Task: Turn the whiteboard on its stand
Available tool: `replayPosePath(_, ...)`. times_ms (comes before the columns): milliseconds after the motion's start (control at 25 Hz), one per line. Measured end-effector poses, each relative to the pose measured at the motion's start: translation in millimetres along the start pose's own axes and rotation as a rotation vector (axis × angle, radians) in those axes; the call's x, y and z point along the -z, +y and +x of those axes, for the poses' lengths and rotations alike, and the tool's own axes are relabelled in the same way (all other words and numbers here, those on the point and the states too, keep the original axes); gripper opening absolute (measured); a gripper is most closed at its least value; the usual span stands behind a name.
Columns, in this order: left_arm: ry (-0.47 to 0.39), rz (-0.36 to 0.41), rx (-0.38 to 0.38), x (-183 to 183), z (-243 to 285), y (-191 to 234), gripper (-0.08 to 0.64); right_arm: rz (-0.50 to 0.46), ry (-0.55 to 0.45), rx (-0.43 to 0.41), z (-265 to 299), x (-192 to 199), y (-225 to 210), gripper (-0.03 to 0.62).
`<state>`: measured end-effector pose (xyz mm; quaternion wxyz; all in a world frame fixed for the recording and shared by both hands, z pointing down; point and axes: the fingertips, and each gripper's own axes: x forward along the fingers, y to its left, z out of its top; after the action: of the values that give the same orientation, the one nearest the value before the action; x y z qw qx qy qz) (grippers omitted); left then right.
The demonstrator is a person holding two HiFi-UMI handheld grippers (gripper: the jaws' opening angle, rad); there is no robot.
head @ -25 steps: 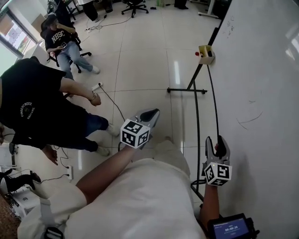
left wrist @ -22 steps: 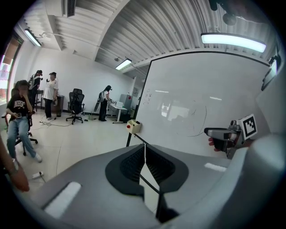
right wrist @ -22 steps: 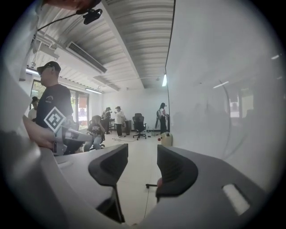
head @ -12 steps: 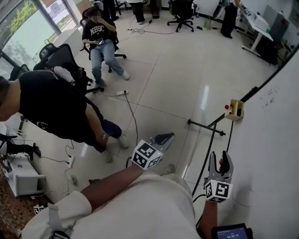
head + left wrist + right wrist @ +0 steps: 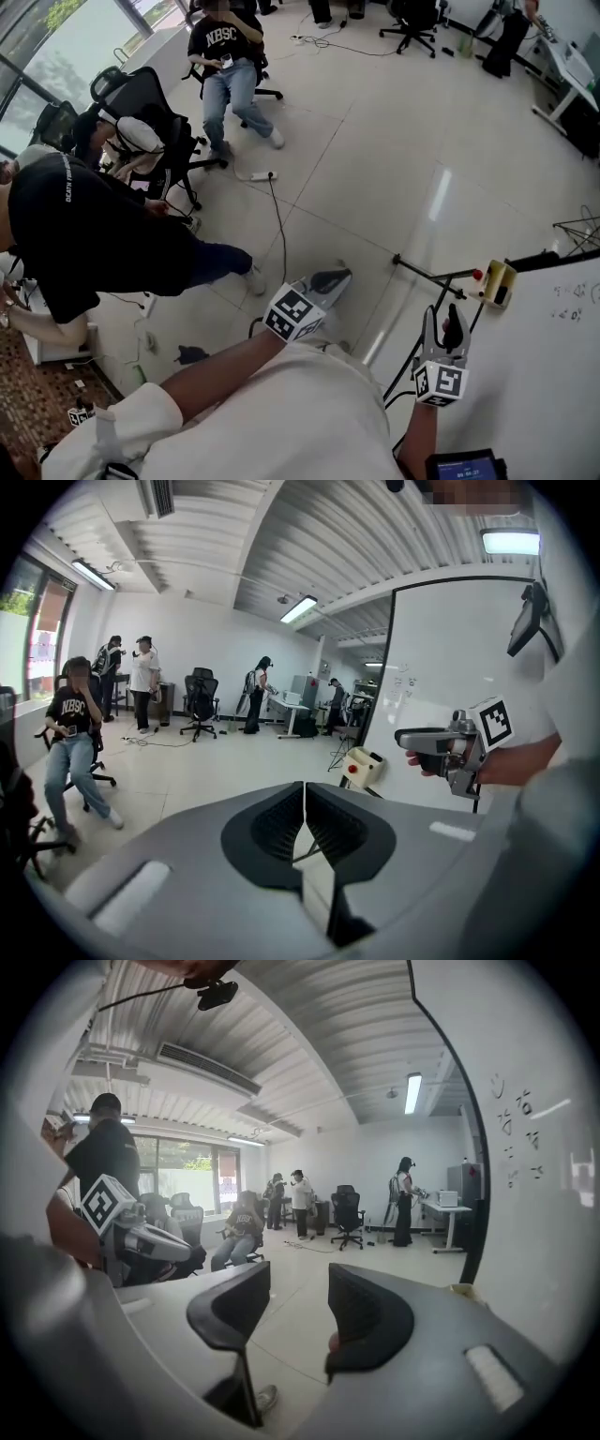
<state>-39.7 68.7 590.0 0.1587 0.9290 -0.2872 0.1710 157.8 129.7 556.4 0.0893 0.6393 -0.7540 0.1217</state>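
The whiteboard (image 5: 553, 375) fills the lower right corner of the head view, with faint marks on its white face. Its black stand (image 5: 422, 272) runs along the floor, and a yellow box with a red button (image 5: 497, 281) hangs at the board's edge. My right gripper (image 5: 442, 319) points along that edge, close beside it; contact cannot be told. Its jaws have just been closing a little, but they stand open with nothing between them (image 5: 298, 1312). My left gripper (image 5: 328, 279) hovers over the floor left of the stand, shut and empty (image 5: 304, 794). The board (image 5: 441, 667) stands to its right.
A person in black (image 5: 84, 234) bends over at the left, near an office chair (image 5: 141, 103). Another person (image 5: 230, 66) sits farther back. A power strip and cable (image 5: 262, 175) lie on the tiled floor. Desks (image 5: 572, 75) stand at the far right.
The whiteboard's edge has swung from the upper right towards the lower right of the head view, uncovering more floor. Both grippers have travelled sideways and kept their places beside the stand.
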Motion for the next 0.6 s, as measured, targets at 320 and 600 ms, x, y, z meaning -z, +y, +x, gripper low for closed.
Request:
replayPosePath(320, -0.029, 0.037, 0.107, -98.1, 111.5, 118.3, 0.025, 0.177, -0.033, 0.057, 123.4, -55.6, -54.6, 0.201)
replayPosePath(600, -0.042, 0.143, 0.243, -173.1, 221.5, 197.0, 0.021, 0.264, -0.145, 0.226, 212.6, -101.4, -117.8, 0.198)
